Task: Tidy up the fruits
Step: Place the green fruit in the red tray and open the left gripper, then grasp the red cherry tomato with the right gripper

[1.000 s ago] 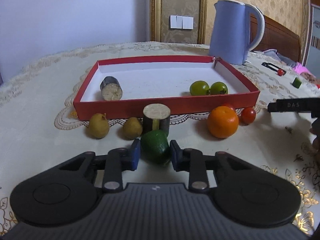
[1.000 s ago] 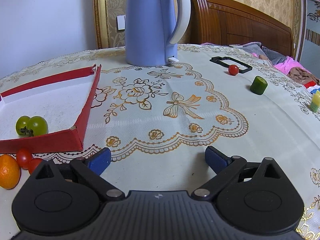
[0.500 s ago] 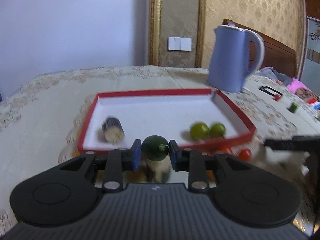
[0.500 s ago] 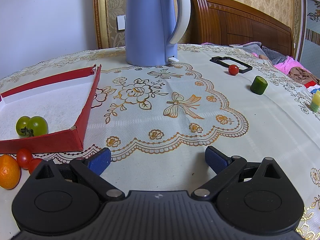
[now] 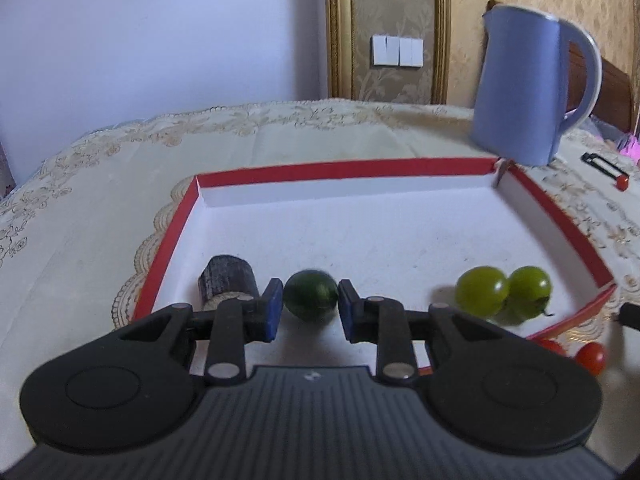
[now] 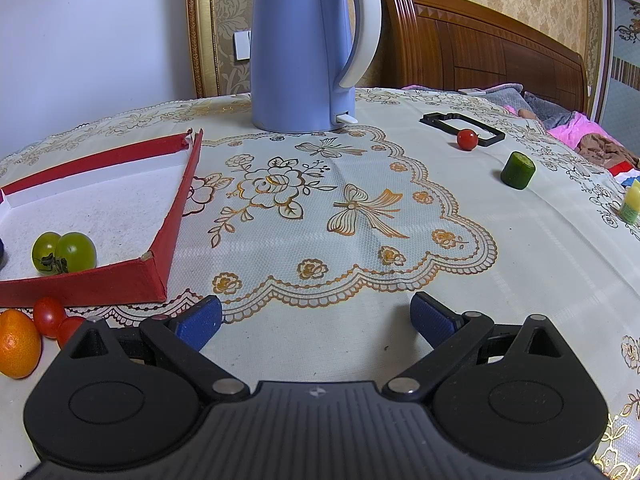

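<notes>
Lime [image 5: 310, 295], dark green and round, sits pinched between the blue pads of my left gripper [image 5: 308, 306], held over the white floor of the red tray [image 5: 344, 168], near its front edge. I judge it is clear of the floor, though I cannot tell by how much. Just left of it lies a dark cut stub [image 5: 226, 282]; to the right, well apart, two green tomatoes [image 5: 502, 290] touch each other.

Risks as I see them:
- Round fruit, narrow pads: a loose hold lets it slip out sideways.
- Released too high, it may roll into the stub or toward the tomatoes.
- Lowering crooked could knock the stub with the left pad.

My right gripper [image 6: 316, 318] rests with fingers spread wide, empty, over the tablecloth [image 6: 400, 184]; an orange [image 6: 18, 342] and red tomatoes [image 6: 50, 316] wait outside the tray wall beside it.
</notes>
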The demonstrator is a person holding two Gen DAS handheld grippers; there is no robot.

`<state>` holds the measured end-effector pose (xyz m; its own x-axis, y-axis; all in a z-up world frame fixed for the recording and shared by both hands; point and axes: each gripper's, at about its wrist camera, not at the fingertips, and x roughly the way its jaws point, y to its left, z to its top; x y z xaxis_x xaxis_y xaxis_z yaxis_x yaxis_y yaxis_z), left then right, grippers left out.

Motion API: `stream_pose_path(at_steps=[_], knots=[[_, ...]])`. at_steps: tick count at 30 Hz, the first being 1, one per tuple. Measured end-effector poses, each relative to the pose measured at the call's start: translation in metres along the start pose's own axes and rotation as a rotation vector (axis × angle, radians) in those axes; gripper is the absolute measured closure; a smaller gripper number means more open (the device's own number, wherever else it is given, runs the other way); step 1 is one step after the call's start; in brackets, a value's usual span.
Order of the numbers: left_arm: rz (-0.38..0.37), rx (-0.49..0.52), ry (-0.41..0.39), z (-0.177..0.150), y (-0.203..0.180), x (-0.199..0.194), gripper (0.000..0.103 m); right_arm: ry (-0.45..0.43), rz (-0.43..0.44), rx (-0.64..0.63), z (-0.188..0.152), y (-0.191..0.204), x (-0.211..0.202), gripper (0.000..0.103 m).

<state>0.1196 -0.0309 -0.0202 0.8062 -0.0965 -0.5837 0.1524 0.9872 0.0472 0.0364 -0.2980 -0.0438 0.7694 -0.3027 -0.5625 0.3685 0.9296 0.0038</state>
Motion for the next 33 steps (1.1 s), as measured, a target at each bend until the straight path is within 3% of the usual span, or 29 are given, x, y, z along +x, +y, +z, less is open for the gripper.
stream_pose_path(at_steps=[4, 10, 13, 15, 17, 23, 29, 33], knots=[[-0.014, -0.020, 0.015, -0.003, 0.005, 0.006, 0.076, 0.000, 0.000, 0.000, 0.000, 0.000, 0.000, 0.002], [-0.013, -0.012, 0.006, -0.006, 0.006, -0.003, 0.066, 0.000, 0.000, 0.000, 0.000, 0.000, 0.000, 0.002], [-0.017, -0.031, -0.035, -0.010, 0.012, -0.024, 0.053, 0.000, 0.000, 0.000, 0.000, 0.000, 0.000, 0.002], [-0.021, -0.031, -0.075, -0.014, 0.016, -0.042, 0.037, 0.000, 0.000, 0.000, 0.000, 0.000, 0.000, 0.002], [-0.030, -0.017, -0.096, -0.022, 0.021, -0.059, 0.029, 0.000, 0.000, 0.000, 0.000, 0.000, 0.000, 0.002], [-0.105, 0.011, -0.066, -0.055, 0.033, -0.089, 0.026, 0.000, 0.000, 0.000, 0.000, 0.000, 0.000, 0.002], [-0.059, -0.011, 0.004, -0.071, 0.040, -0.075, 0.026, 0.000, 0.000, 0.000, 0.000, 0.000, 0.000, 0.002], [-0.052, -0.004, 0.011, -0.073, 0.041, -0.070, 0.017, 0.000, 0.000, -0.001, 0.000, 0.000, 0.000, 0.002]])
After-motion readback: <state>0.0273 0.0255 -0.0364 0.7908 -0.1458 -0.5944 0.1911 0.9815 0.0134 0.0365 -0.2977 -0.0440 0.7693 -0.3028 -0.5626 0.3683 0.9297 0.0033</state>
